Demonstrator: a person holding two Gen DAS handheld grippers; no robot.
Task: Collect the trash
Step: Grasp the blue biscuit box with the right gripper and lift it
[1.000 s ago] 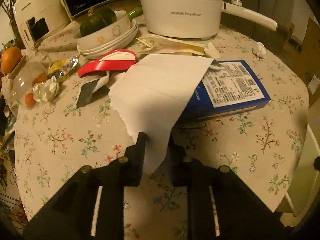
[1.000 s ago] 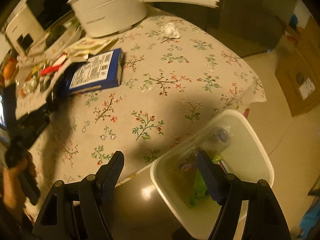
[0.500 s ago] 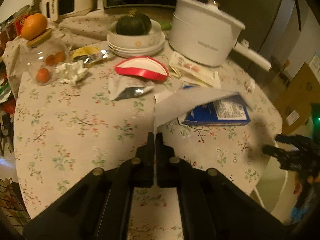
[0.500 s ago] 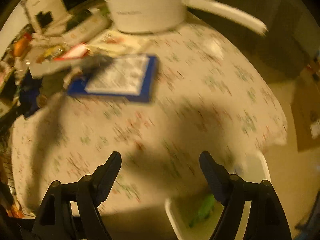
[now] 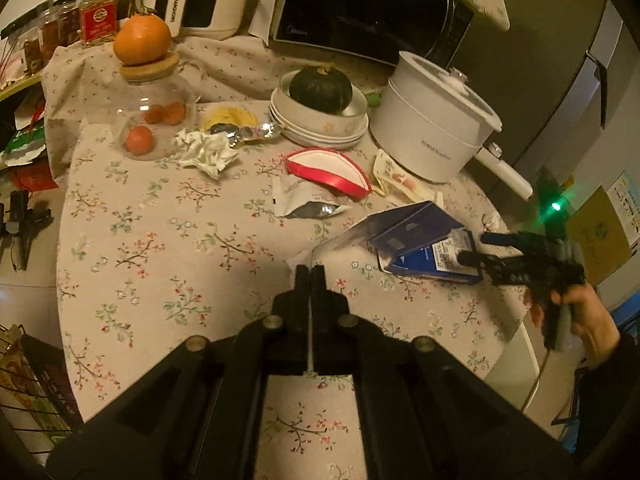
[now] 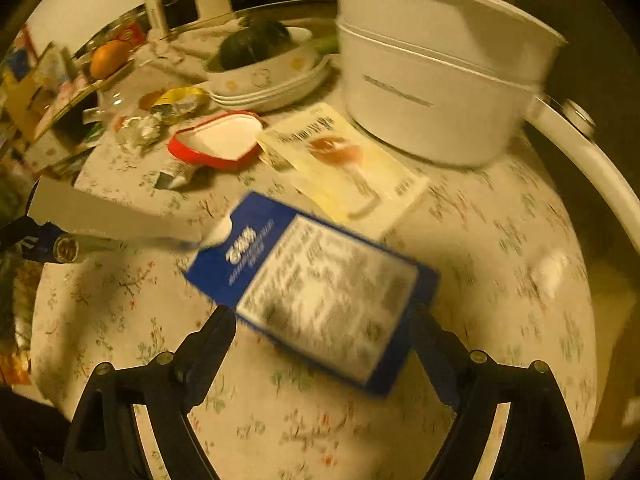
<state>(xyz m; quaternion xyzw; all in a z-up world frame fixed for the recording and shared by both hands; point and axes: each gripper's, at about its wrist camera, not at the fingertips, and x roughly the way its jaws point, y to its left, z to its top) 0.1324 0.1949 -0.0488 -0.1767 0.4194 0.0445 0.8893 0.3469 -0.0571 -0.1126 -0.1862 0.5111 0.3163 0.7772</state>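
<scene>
- A cluttered round table (image 5: 168, 248) under a floral cloth fills both views, in dim yellow light, with a microwave (image 5: 368, 12) and a white appliance behind it at the top of the left wrist view.
- The task's thing in hand is a white paper sheet (image 5: 344, 236), just right of centre in the left wrist view. It looks very light, thin and floppy, easily torn, so a pinch near one edge should do.
- The left gripper (image 5: 310, 276) is pressed together on the sheet's lower corner; the paper trails up and right toward the blue box (image 6: 316, 284).
- The blue box lies flat at centre of the right wrist view, blurred. It reads as a light, stiff carton, probably empty and easily crushed; taking it across its two long sides looks best.
- The right gripper (image 6: 320, 328) is spread wide, a finger on either side of the box's near end, pads not pressing. Its jaws have just been opening.
- Other litter waits farther up: a red-rimmed lid (image 5: 328, 168), a foil pouch (image 5: 304, 204), a crumpled tissue (image 5: 206, 152), a yellow wrapper (image 6: 344, 168) by the white pot (image 5: 436, 120).
- A second ago the sheet lay draped over the box between open left fingers; now it is pinched and lifted clear of it.
- The right gripper then hung over the bin at the table's edge; it now sits over the box.
</scene>
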